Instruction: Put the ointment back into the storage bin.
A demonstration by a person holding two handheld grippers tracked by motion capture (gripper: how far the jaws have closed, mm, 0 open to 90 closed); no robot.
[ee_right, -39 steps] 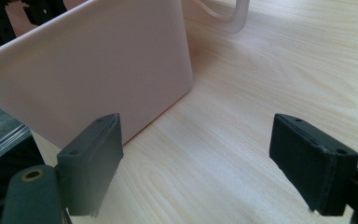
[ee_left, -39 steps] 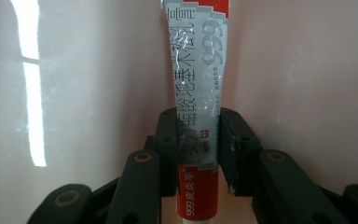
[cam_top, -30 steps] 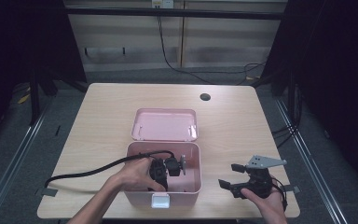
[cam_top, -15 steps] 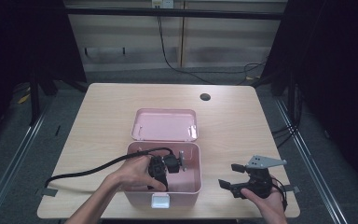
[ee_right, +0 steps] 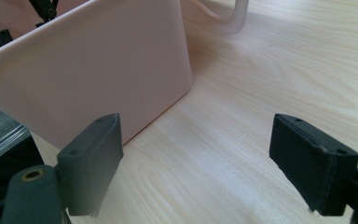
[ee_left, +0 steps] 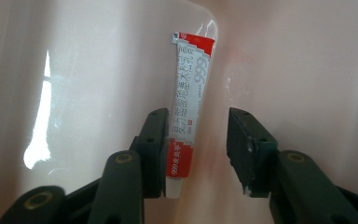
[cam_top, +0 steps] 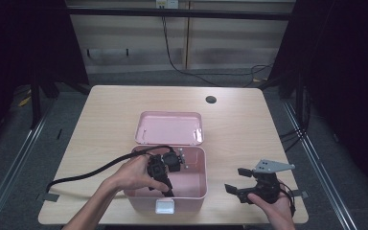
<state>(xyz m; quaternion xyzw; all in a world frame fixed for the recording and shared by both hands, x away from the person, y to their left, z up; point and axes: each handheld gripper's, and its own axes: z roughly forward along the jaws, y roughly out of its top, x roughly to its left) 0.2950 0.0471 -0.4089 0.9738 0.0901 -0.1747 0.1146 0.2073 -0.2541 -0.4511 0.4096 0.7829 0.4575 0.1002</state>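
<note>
A white and red ointment tube [ee_left: 191,93] lies on the floor of the open pink box [cam_top: 202,173]. My left gripper [cam_top: 166,188] reaches down into that box. Its jaws have just been opening and now stand apart around the tube's lower end [ee_left: 196,135]. The tube rests against one pad, with a clear gap to the other. My right gripper [cam_top: 237,180] rests low over the table to the right of the box, open with nothing between its fingers [ee_right: 198,128]. The box's pink side wall [ee_right: 88,70] is just beyond its left jaw.
The box's pink lid [cam_top: 168,128] lies flat on the table right behind the box, and its corner [ee_right: 223,18] is in the right gripper view. A black cable [cam_top: 91,172] trails left from the left gripper. A dark grommet hole [cam_top: 211,99] marks the far table.
My left gripper has lifted a little inside the box and shifted slightly left. The right gripper has stayed where it was.
</note>
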